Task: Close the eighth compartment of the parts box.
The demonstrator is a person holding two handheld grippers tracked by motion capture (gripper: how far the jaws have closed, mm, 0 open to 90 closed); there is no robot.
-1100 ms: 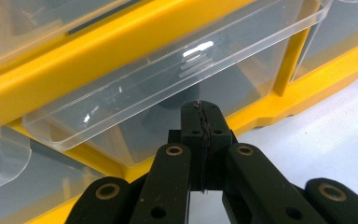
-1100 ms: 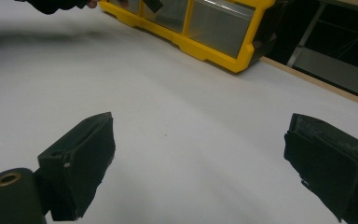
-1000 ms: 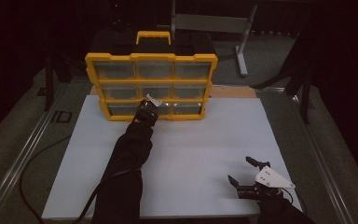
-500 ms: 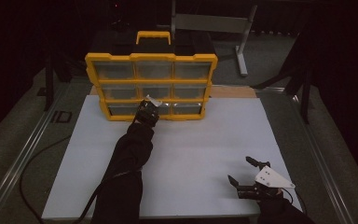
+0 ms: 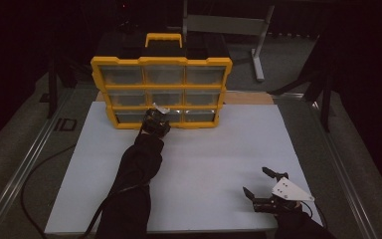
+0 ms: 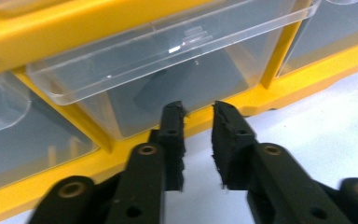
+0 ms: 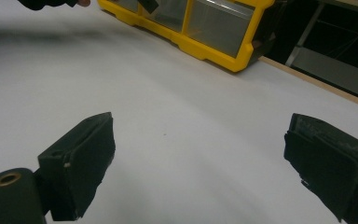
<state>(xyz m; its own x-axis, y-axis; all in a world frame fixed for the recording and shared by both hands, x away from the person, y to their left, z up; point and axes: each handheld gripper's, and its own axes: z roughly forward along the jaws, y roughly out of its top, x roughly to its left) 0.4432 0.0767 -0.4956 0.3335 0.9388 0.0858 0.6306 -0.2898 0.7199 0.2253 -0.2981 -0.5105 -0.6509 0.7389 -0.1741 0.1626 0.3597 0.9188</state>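
**Left hand-held gripper at bottom-row drawer**

Left hand-held gripper just opening, slightly apart, empty, before clear drawer of yellow organizer, upper centre of high view. Right hand-held gripper wide apart, lower right on white tabletop.

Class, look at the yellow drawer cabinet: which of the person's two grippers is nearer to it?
Left. The left gripper is right at the yellow drawer cabinet's bottom row; the right gripper is far off, over the white table's near right corner.
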